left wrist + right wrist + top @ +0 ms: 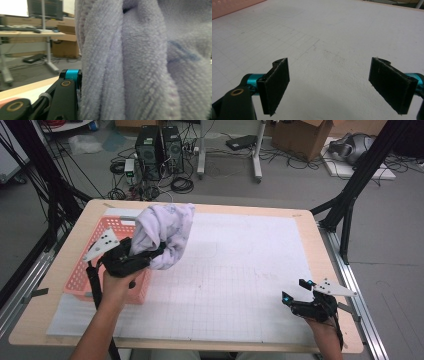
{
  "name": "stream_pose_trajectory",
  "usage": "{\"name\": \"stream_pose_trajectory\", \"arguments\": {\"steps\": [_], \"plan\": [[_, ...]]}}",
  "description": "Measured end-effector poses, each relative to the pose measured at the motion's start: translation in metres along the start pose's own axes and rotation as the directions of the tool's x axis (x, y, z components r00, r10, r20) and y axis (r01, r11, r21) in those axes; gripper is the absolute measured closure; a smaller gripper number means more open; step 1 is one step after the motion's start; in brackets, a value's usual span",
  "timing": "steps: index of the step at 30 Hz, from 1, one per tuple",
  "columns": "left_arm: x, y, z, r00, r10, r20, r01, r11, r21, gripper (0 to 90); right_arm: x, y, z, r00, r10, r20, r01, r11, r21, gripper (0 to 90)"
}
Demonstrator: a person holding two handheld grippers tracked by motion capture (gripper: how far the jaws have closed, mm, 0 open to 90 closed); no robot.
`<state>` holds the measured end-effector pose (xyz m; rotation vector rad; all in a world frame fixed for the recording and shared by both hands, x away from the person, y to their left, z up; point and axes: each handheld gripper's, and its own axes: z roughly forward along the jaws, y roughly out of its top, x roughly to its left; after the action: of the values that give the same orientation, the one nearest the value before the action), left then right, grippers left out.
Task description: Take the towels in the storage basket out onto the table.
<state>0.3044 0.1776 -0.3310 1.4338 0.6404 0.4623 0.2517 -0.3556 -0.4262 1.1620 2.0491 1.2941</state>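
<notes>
While the left gripper [150, 251] is clamping its fingers on the soft, floppy towel [165, 232], bunched folds are gripping best; the right gripper [295, 292] is idling wide.

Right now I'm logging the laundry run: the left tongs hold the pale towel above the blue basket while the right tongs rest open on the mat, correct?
Nearly. The basket is pink, as the high view shows. The left tongs do hold the pale towel above it, and the right tongs rest open on the mat.
</notes>
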Motion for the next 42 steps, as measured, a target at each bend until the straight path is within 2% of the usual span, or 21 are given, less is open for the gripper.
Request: {"name": "stream_pose_trajectory", "arguments": {"steps": [6, 8, 9, 12, 13, 14, 20, 21, 22, 23, 26, 29, 31, 32, 33, 34, 35, 37, 40, 41, 42], "plan": [[-0.018, -0.011, 0.035, 0.9976, -0.002, 0.069, -0.001, 0.9989, 0.047, 51.2, 0.0, 0.0, 0.001, 1.0, 0.003, -0.003, -0.003, 1.0, -0.003, 15.7], [-0.02, -0.014, 0.04, 0.9969, -0.002, 0.078, -0.002, 0.9985, 0.054, 51.2, 0.0, 0.001, 0.001, 1.0, 0.004, -0.003, -0.004, 1.0, -0.005, 15.7], [-0.025, -0.02, 0.051, 0.9951, -0.003, 0.099, -0.004, 0.9971, 0.075, 51.1, 0.0, 0.0, 0.001, 1.0, 0.002, -0.003, -0.002, 1.0, -0.002, 15.7], [-0.03, -0.027, 0.062, 0.9935, -0.007, 0.114, -0.005, 0.9952, 0.098, 51.0, -0.001, 0.0, 0.002, 1.0, 0.0, -0.004, 0.0, 1.0, 0.002, 15.7], [-0.035, -0.036, 0.074, 0.9919, -0.021, 0.125, 0.007, 0.9938, 0.111, 51.0, -0.001, 0.0, 0.003, 1.0, 0.001, -0.004, -0.001, 1.0, 0.001, 15.7], [-0.035, -0.036, 0.074, 0.9919, -0.021, 0.125, 0.007, 0.9938, 0.111, 51.0, -0.001, 0.0, 0.003, 1.0, 0.002, -0.004, -0.002, 1.0, 0.002, 15.7], [-0.048, -0.059, 0.109, 0.9881, -0.051, 0.145, 0.029, 0.9887, 0.147, 51.0, -0.002, -0.001, 0.004, 0.9999, 0.009, -0.006, -0.009, 1.0, 0.009, 15.7], [-0.052, -0.067, 0.12, 0.9862, -0.053, 0.157, 0.026, 0.985, 0.17, 51.0, -0.003, -0.001, 0.004, 1.0, 0.004, -0.006, -0.004, 1.0, 0.007, 15.7], [-0.052, -0.067, 0.12, 0.9862, -0.053, 0.157, 0.026, 0.985, 0.17, 51.0, -0.003, -0.001, 0.004, 1.0, 0.006, -0.005, -0.006, 1.0, 0.005, 15.7], [-0.054, -0.074, 0.129, 0.9869, -0.048, 0.154, 0.016, 0.9796, 0.2, 51.1, -0.004, -0.001, 0.004, 0.9999, 0.011, -0.005, -0.011, 1.0, 0.009, 15.7], [-0.055, -0.081, 0.136, 0.9871, -0.046, 0.154, 0.012, 0.976, 0.218, 51.0, -0.005, -0.001, 0.004, 1.0, 0.009, -0.003, -0.009, 1.0, 0.005, 15.7], [-0.055, -0.092, 0.145, 0.9877, -0.055, 0.147, 0.018, 0.9699, 0.243, 50.4, -0.005, -0.002, 0.004, 0.9999, 0.01, -0.005, -0.01, 1.0, 0.005, 15.7], [-0.051, -0.105, 0.154, 0.9905, -0.072, 0.117, 0.034, 0.9536, 0.299, 48.2, -0.005, -0.002, 0.005, 0.9998, 0.016, -0.008, -0.016, 1.0, 0.011, 15.7], [-0.051, -0.105, 0.154, 0.9905, -0.072, 0.117, 0.034, 0.9536, 0.299, 47.2, -0.005, -0.002, 0.006, 0.9998, 0.015, -0.009, -0.015, 1.0, 0.011, 15.7], [-0.051, -0.11, 0.156, 0.9924, -0.067, 0.103, 0.031, 0.9472, 0.319, 44.6, -0.005, -0.002, 0.006, 0.9998, 0.016, -0.01, -0.016, 1.0, 0.012, 15.7], [-0.049, -0.118, 0.159, 0.9944, -0.078, 0.071, 0.047, 0.9301, 0.364, 40.6, -0.005, -0.002, 0.007, 0.9998, 0.014, -0.012, -0.014, 1.0, 0.011, 15.7], [-0.048, -0.12, 0.16, 0.9935, -0.101, 0.054, 0.074, 0.9253, 0.372, 36.2, -0.004, -0.002, 0.007, 0.9999, 0.011, -0.012, -0.011, 1.0, 0.014, 15.7], [-0.047, -0.12, 0.157, 0.9936, -0.112, 0.017, 0.098, 0.924, 0.37, 28.2, -0.005, -0.002, 0.007, 0.9999, 0.009, -0.012, -0.009, 1.0, 0.017, 15.7], [-0.046, -0.113, 0.152, 0.9956, -0.092, -0.016, 0.091, 0.9271, 0.364, 19.8, -0.005, -0.003, 0.006, 0.9998, 0.014, -0.011, -0.014, 1.0, 0.02, 15.7], [-0.046, -0.109, 0.148, 0.9962, -0.081, -0.031, 0.087, 0.9293, 0.359, 19.7, -0.005, -0.003, 0.006, 0.9999, 0.013, -0.009, -0.013, 1.0, 0.02, 15.7], [-0.045, -0.099, 0.138, 0.9978, -0.038, -0.055, 0.055, 0.9329, 0.356, 20.8, -0.005, -0.003, 0.005, 0.9999, 0.011, -0.008, -0.011, 1.0, 0.018, 15.7]]}}
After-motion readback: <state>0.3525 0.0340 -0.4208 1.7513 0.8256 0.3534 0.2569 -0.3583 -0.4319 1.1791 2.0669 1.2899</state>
